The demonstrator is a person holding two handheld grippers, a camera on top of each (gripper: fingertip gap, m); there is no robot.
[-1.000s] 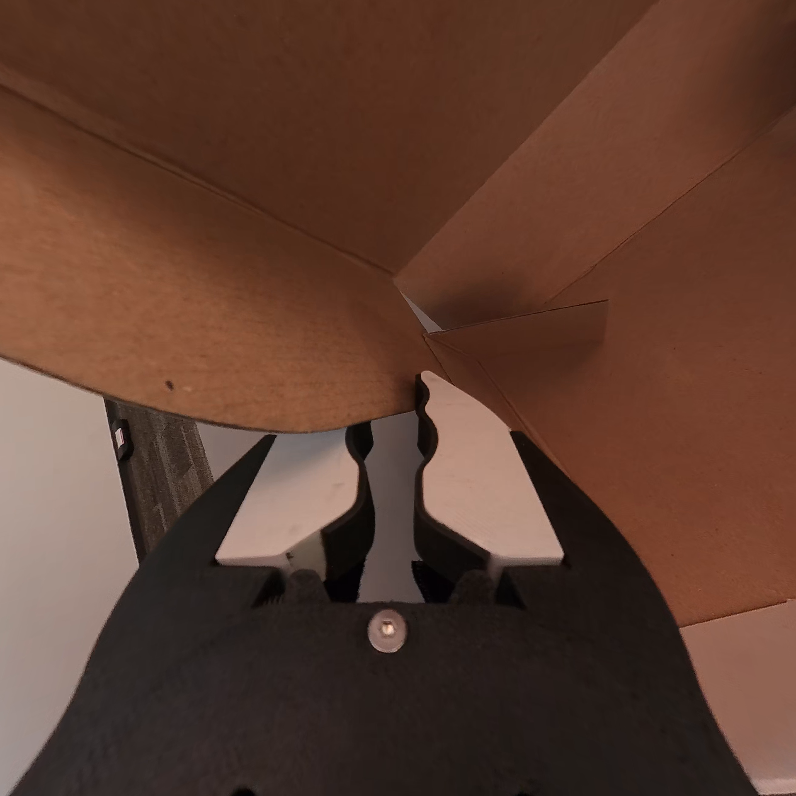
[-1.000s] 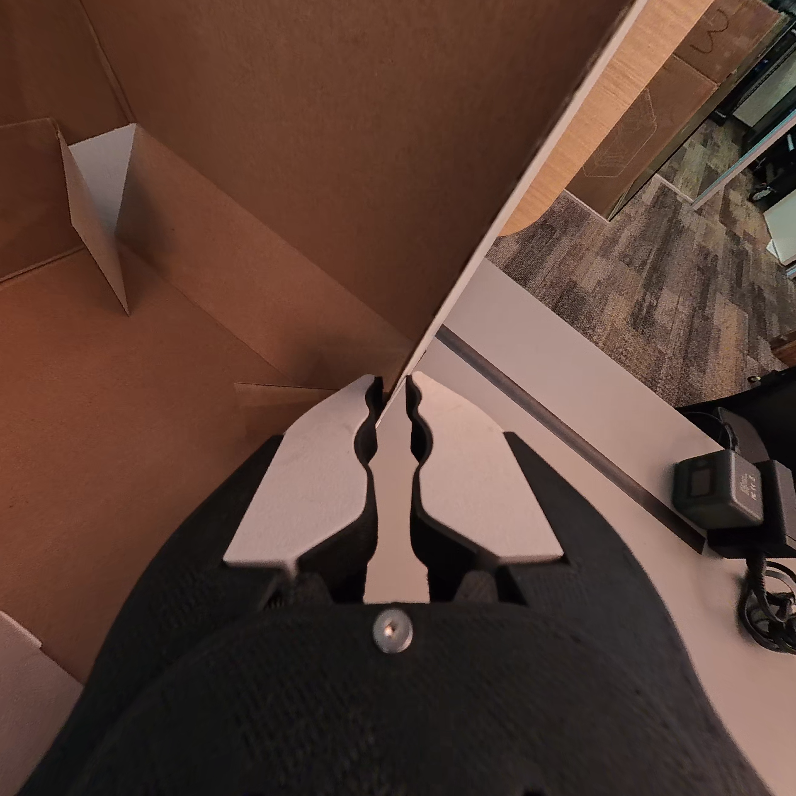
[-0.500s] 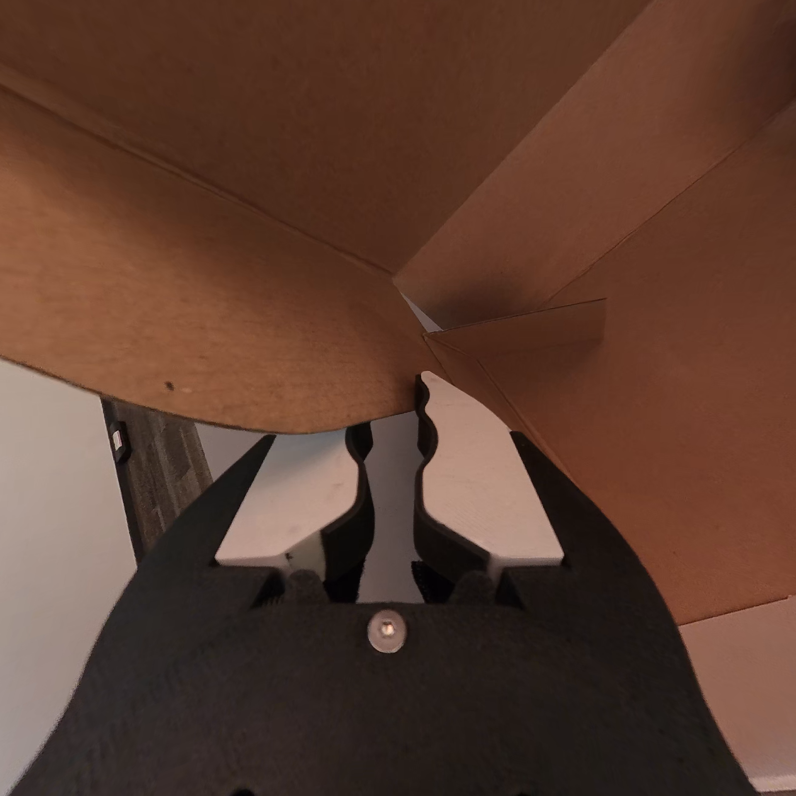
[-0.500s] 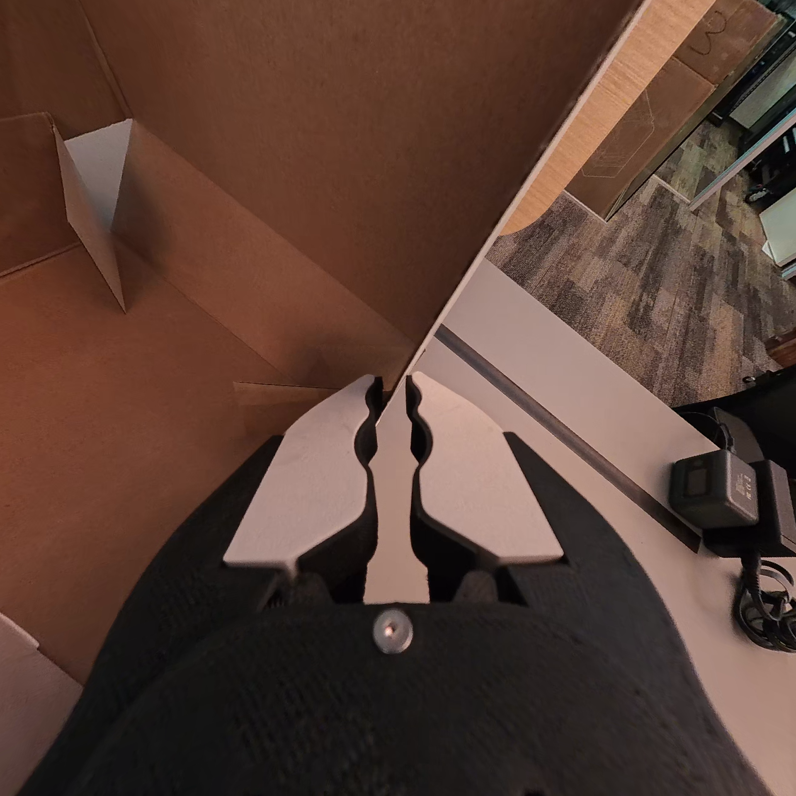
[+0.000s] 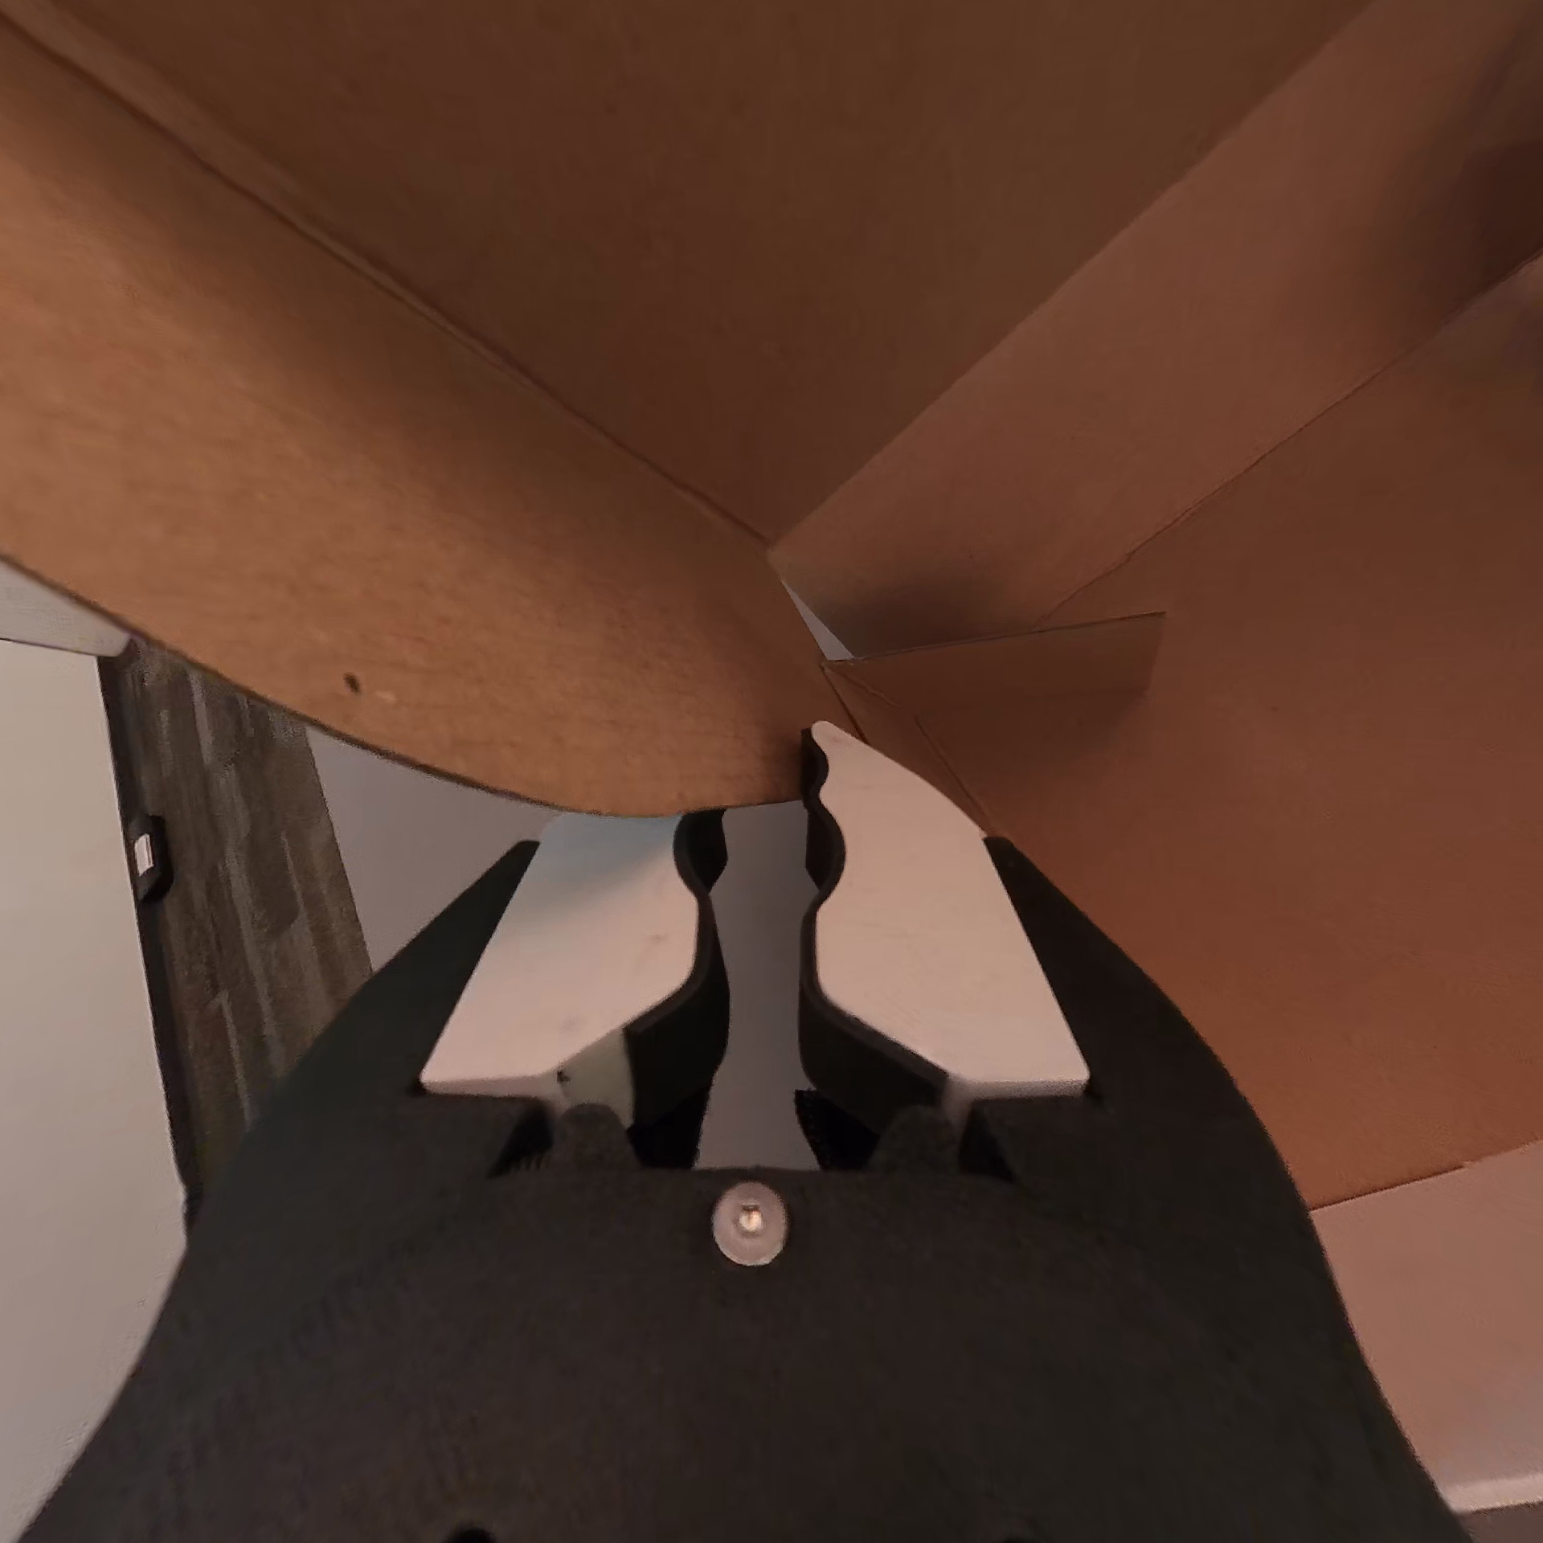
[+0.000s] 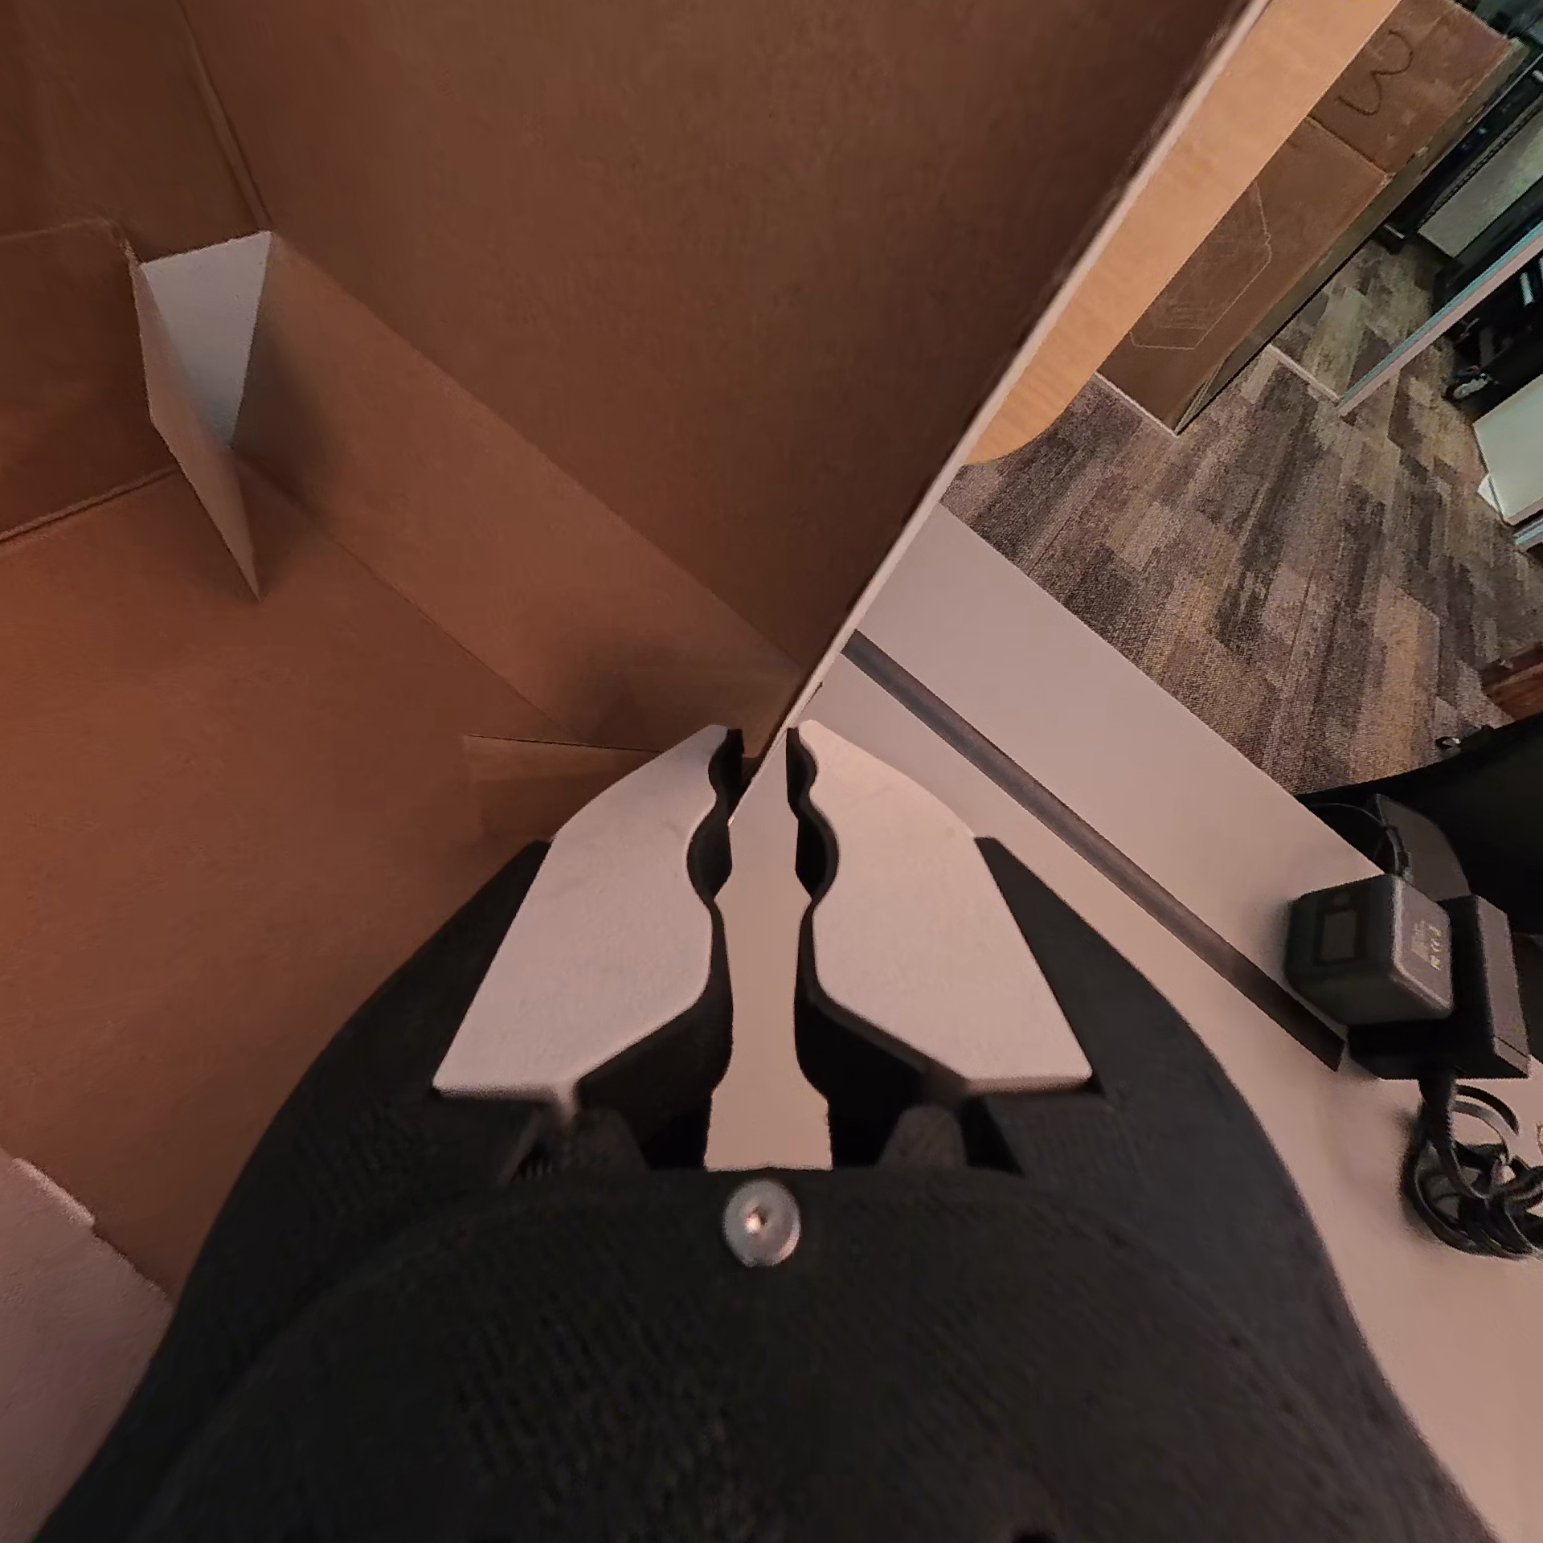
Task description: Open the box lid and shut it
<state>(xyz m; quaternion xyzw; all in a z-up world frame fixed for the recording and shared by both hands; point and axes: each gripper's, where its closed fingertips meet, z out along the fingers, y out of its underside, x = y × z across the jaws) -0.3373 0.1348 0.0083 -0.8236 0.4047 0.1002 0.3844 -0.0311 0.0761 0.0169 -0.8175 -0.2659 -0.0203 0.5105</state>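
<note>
Both your claws are pinching the raised lid [image 6: 626, 292] of the open box [image 6: 167, 835] on the table [image 6: 1044, 710]: left claw [image 5: 764, 781] narrow at its curved flap edge, right claw [image 6: 764, 751] narrow on the side edge. Uneven pulling could buckle that thin cardboard or let it slip free.

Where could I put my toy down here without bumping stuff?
Inside the open box, the brown floor is bare. The white table between the lid and metal strip is free too. It's crowded by the black charger and cable.

Handwritten mark on distant cardboard box [image 6: 1378, 83]; small print on black charger [image 6: 1411, 960].
</note>
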